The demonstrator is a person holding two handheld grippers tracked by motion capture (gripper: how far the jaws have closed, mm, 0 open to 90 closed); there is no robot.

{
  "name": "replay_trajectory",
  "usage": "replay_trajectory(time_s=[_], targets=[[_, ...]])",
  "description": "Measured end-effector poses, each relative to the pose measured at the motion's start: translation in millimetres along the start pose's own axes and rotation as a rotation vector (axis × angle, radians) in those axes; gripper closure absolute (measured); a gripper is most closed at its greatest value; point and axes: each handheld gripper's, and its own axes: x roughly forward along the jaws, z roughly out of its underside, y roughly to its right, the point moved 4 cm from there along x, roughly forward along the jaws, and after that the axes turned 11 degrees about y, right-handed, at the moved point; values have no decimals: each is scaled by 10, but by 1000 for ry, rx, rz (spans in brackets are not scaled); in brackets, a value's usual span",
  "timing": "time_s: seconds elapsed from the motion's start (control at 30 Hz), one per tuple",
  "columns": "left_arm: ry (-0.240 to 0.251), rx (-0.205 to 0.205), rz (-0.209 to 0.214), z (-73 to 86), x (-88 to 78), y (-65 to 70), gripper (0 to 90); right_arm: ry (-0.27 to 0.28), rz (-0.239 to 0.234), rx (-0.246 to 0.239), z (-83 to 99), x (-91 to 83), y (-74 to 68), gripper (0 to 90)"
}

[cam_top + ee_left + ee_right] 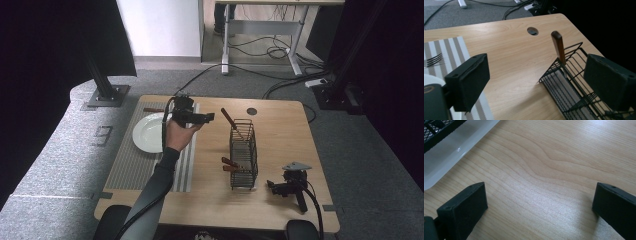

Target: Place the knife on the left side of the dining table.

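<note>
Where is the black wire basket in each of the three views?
High view: the black wire basket stands right of centre on the wooden table, a brown-handled utensil sticking up from its far end.
Left gripper view: lower right, partly behind the right-hand jaw, the same handle rising from it.
Right gripper view: only a corner, top left.
Shared landmark: the wooden table.

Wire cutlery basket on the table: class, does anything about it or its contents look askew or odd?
Yes. In the wire basket, one wooden-handled utensil leans out over the far end, and two more wooden handles poke sideways through the left wall near the front. The basket itself stands upright. Nothing looks spilled or damaged.
</note>
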Motion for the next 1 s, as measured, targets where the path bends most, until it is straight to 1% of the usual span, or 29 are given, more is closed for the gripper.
replay_trajectory(time_s=[0.07,0.17,0.23,0.33,0.4,0.5,0.53,0.67,0.77,0.87,0.97,1.0], targets=[[0,-12,8,-24,68,53,111,0,0,0,0,0,0,0],[-9,-13,0,-43,185,113,139,0,0,0,0,0,0,0],[-11,-22,-3,-48,245,134,143,0,0,0,0,0,0,0],[-8,-46,5,-45,345,168,179,0,0,-1,0,0,1,0],[-8,-53,8,-41,405,190,204,0,0,-1,0,0,1,0],[-2,-84,14,-35,489,210,257,0,0,-1,0,1,1,0],[-4,-91,16,-32,507,216,285,0,0,-1,0,1,1,0],[-29,-111,25,10,580,232,348,0,0,-2,1,1,1,0],[-45,-146,42,42,628,221,399,0,0,-2,1,1,2,0],[-42,-184,64,53,666,214,475,0,0,-3,0,1,2,0],[-45,-195,69,56,689,218,544,1,0,-3,0,1,2,0],[-49,-206,76,62,700,221,567,0,0,-3,0,1,2,0]])
